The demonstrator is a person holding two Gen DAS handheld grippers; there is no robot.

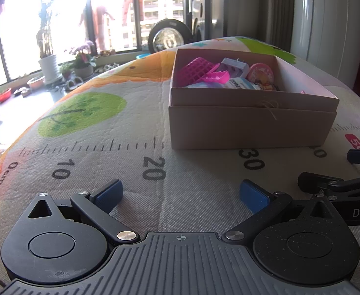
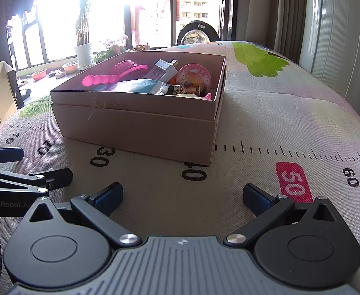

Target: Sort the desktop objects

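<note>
The printed play mat covering the table lay bare on every part in view; no loose item remained on it. The cardboard box stood on the mat near the ruler marks, well apart from both tools, seated in its upturned lid. Inside were gathered the task's objects: a pink mesh basket, a pink-handled brush, a round pink tin, a USB charger and a blue packet, piled touching one another. The left gripper rested low over the mat with jaws wide apart and empty. The right gripper sat just beside it, likewise spread and holding nothing. In my judgement the sorting was complete or nearly so; the next move called for checking outside the views for stragglers, otherwise withdrawal.
</note>
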